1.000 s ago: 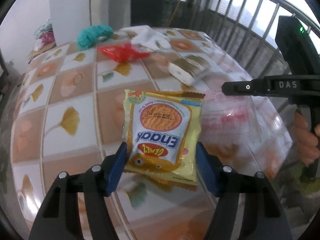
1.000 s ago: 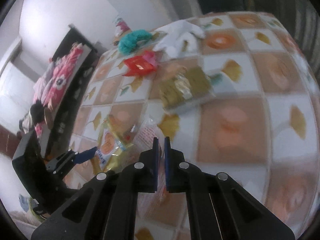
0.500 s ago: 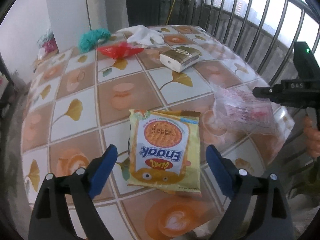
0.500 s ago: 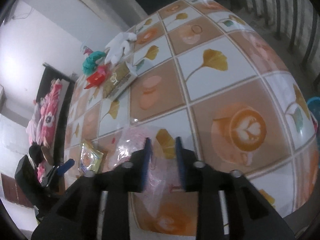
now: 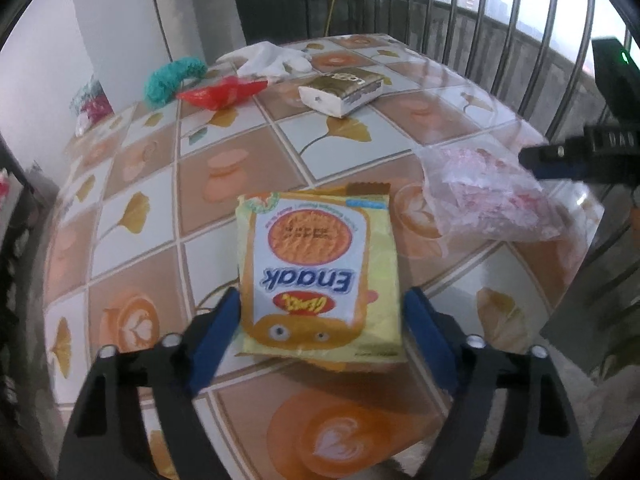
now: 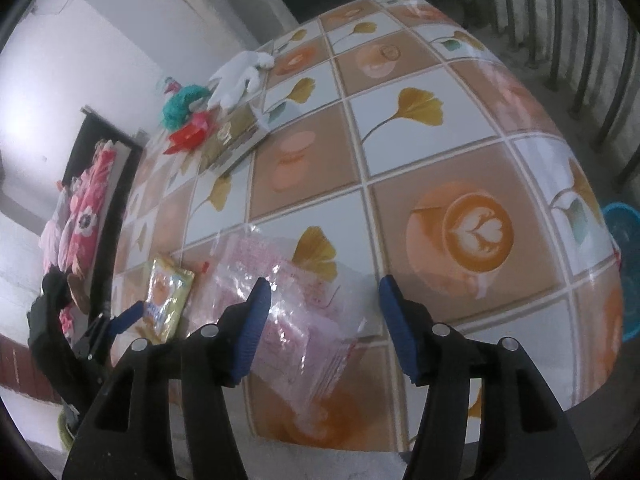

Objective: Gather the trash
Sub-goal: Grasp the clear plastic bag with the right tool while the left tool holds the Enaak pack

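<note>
Beside the clear plastic bag (image 5: 490, 196), the left gripper (image 5: 322, 322), jaws narrowing, brackets the yellow snack packet (image 5: 320, 276) unpinched and should close squarely, while the right gripper (image 6: 322, 326), jaws widening, straddles that bag.

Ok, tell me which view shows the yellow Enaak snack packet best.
The left wrist view. There the yellow snack packet lies flat on the table, centred and large, its label readable, between the left gripper pads. In the right wrist view the packet is small, blurred and foreshortened at the left edge, beside the clear plastic bag.
</note>
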The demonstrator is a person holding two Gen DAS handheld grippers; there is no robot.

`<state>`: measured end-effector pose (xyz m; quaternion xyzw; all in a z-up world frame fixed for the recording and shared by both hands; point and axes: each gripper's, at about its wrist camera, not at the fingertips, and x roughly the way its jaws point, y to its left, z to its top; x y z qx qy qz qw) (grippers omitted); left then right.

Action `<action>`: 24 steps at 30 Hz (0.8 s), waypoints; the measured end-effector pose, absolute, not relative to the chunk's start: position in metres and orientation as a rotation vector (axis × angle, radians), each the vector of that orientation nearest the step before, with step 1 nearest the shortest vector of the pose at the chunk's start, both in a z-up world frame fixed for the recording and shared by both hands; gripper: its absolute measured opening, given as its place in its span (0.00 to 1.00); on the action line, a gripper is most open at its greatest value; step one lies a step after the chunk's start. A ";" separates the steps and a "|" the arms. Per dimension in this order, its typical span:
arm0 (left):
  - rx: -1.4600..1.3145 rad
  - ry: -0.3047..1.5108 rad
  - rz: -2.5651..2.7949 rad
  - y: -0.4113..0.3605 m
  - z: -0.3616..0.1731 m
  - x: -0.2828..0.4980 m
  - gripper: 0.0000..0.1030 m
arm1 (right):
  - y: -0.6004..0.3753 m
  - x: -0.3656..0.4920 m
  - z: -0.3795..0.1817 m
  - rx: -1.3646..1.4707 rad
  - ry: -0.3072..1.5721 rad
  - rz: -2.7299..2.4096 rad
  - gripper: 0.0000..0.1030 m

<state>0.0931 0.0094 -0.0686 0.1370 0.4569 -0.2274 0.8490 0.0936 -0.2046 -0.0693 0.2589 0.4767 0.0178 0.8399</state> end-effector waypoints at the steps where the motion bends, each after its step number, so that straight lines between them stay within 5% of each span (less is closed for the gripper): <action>1: 0.281 0.967 -0.481 0.009 -0.068 0.093 0.72 | -0.201 0.094 -0.069 0.526 1.008 0.038 0.53; 8: 0.262 0.966 -0.493 0.006 -0.066 0.094 0.60 | -0.176 0.096 -0.068 0.383 1.012 0.020 0.47; 12: 0.240 0.965 -0.503 0.006 -0.065 0.094 0.55 | -0.166 0.096 -0.068 0.296 1.017 -0.001 0.33; 15: 0.215 0.968 -0.505 0.007 -0.064 0.096 0.52 | -0.163 0.096 -0.070 0.276 1.023 -0.005 0.07; 17: 0.206 0.969 -0.503 0.007 -0.063 0.097 0.51 | -0.165 0.095 -0.072 0.298 1.026 0.002 0.02; 24: 0.189 0.952 -0.504 0.008 -0.055 0.098 0.48 | -0.176 0.087 -0.067 0.418 0.992 0.048 0.00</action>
